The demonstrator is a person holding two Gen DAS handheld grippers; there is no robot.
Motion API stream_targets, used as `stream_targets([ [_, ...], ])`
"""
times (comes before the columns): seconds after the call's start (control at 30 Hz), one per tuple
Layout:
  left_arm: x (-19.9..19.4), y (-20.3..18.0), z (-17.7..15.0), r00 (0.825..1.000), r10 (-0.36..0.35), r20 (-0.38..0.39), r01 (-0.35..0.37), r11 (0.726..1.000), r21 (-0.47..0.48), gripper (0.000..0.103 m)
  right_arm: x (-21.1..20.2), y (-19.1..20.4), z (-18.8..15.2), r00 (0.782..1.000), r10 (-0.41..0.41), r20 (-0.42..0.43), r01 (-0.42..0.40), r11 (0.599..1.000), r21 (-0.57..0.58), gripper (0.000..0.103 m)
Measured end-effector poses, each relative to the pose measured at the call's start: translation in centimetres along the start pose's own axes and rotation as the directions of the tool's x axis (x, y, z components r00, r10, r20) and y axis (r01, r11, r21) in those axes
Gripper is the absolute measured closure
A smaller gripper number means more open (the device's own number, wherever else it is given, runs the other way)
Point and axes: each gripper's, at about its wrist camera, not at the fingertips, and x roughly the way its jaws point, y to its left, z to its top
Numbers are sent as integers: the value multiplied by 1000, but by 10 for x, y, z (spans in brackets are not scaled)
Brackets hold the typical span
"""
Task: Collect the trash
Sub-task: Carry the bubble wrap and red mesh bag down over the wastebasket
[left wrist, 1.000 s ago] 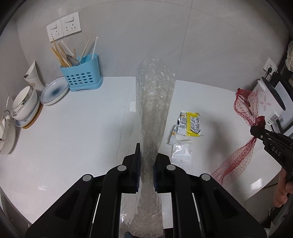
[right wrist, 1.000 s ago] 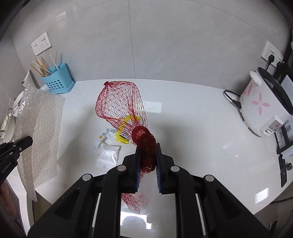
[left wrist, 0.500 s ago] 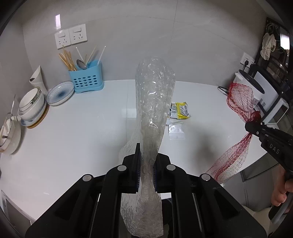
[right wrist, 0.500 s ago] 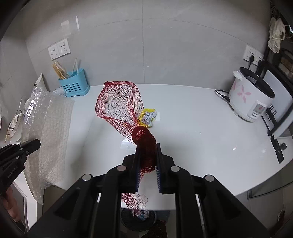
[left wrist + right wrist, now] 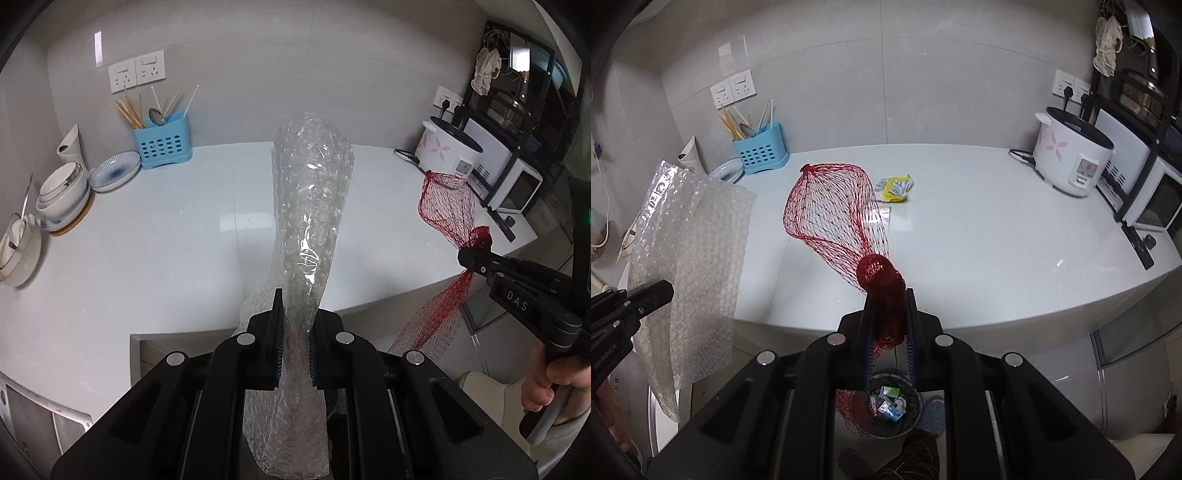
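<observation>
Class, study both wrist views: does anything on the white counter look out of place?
Yes. A yellow snack wrapper and a clear plastic packet beside it lie loose on the white counter, away from the tidy dishes and blue utensil holder: uncollected trash.

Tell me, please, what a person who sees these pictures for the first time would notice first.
Most striking is the red mesh net bag, pinched at its bunched neck in the right gripper above the counter's front edge. Next is the clear bubble wrap, clamped upright in the left gripper. Below, on the floor, stands a small trash basket with wrappers in it.
</observation>
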Motion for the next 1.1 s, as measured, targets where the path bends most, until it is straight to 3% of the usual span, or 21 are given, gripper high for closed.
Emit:
stream_targets([
  [0.27,7,-12,-44,998,-31,-51,31,1000,6,93,4,2,-39,999,46,-22,-47,998,-37,90],
  [0.57,48,-36,-108,983,-33,-181,27,999,-37,93,34,-17,-96,989,103,-107,-116,986,-122,90],
  [1.1,153,-45,-201,966,-85,-245,48,987,-155,93,139,-46,-180,949,135,-286,-178,976,-128,90],
])
